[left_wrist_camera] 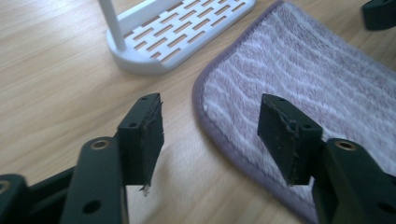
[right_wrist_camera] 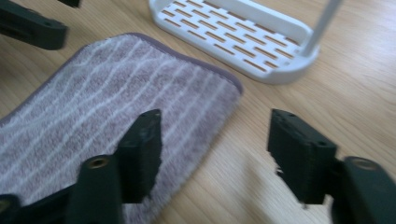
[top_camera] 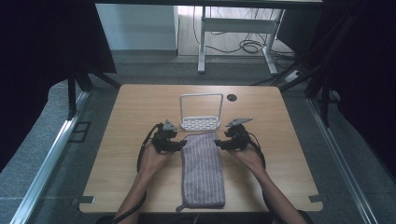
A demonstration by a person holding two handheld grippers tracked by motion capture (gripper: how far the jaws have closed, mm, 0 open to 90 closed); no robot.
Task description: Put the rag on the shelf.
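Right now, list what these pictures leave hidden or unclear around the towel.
- Towel: its loop at the near edge is too small in the high view to make out.
- Rack: its handle is cut off by the top edge in the left gripper view.
- Right tongs: blurred, edges soft.

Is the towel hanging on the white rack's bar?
No, the towel lies flat on the table in front of the white rack, whose bar is bare.

A mauve towel (top_camera: 202, 171) with thin pale stripes and a darker bound edge lies flat on the wooden bench (top_camera: 121, 140), folded into a long strip, its far rounded corners just short of a white slotted rack (top_camera: 200, 122)
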